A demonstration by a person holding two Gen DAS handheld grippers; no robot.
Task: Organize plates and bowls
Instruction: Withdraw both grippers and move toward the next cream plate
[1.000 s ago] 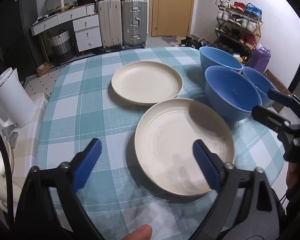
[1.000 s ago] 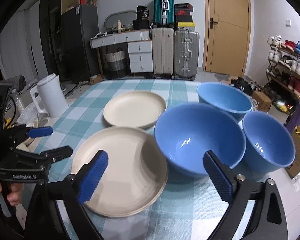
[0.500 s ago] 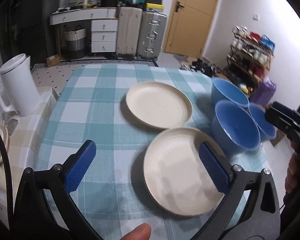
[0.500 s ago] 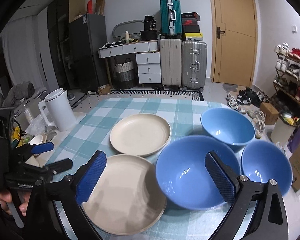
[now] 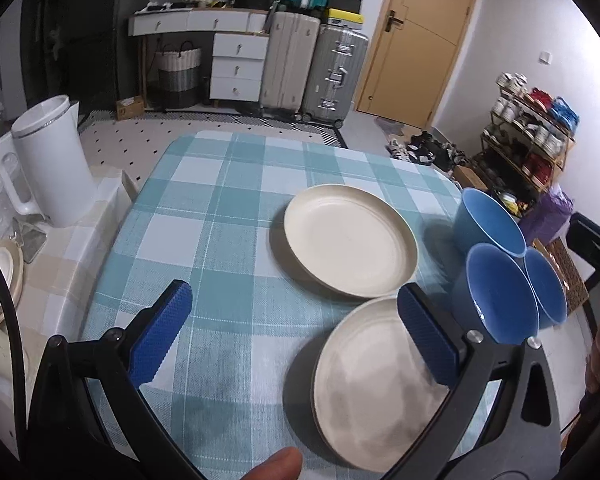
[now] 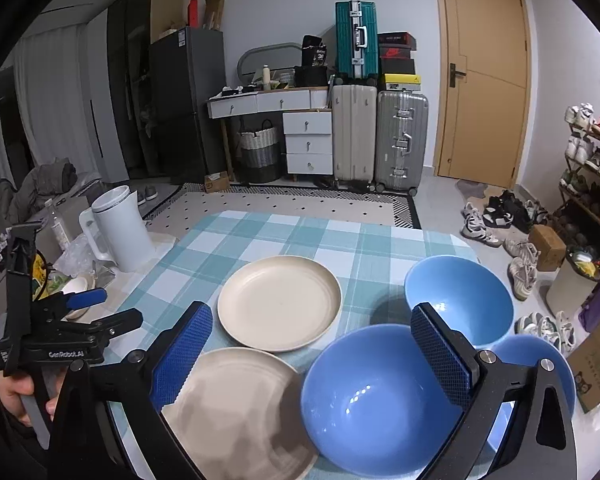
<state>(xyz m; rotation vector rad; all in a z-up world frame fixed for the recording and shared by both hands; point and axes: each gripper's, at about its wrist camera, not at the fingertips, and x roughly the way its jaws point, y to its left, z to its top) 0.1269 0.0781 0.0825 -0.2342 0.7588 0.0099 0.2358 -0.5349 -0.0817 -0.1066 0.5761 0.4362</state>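
Two cream plates lie on the checked tablecloth: the far plate (image 5: pixel 350 240) (image 6: pixel 280 302) and the near plate (image 5: pixel 372 392) (image 6: pixel 240 412). Three blue bowls stand right of them: a large bowl (image 6: pixel 372 400) (image 5: pixel 500 292), a far bowl (image 6: pixel 460 296) (image 5: pixel 486 220) and a smaller bowl (image 6: pixel 540 360) (image 5: pixel 548 284). My left gripper (image 5: pixel 294 338) (image 6: pixel 108 308) hovers open above the table's near left, its right finger over the near plate's edge. My right gripper (image 6: pixel 312 356) is open above the large bowl and near plate, holding nothing.
A white kettle (image 5: pixel 48 160) (image 6: pixel 120 232) stands on a side counter left of the table (image 5: pixel 220 208). Small dishes sit by it at the far left. Suitcases, drawers and a shoe rack line the room beyond. The table's right edge runs just past the bowls.
Both grippers have lifted and drawn back from the dishes, so more of the room shows. The left one has also shifted leftward. Plates and bowls have not moved.
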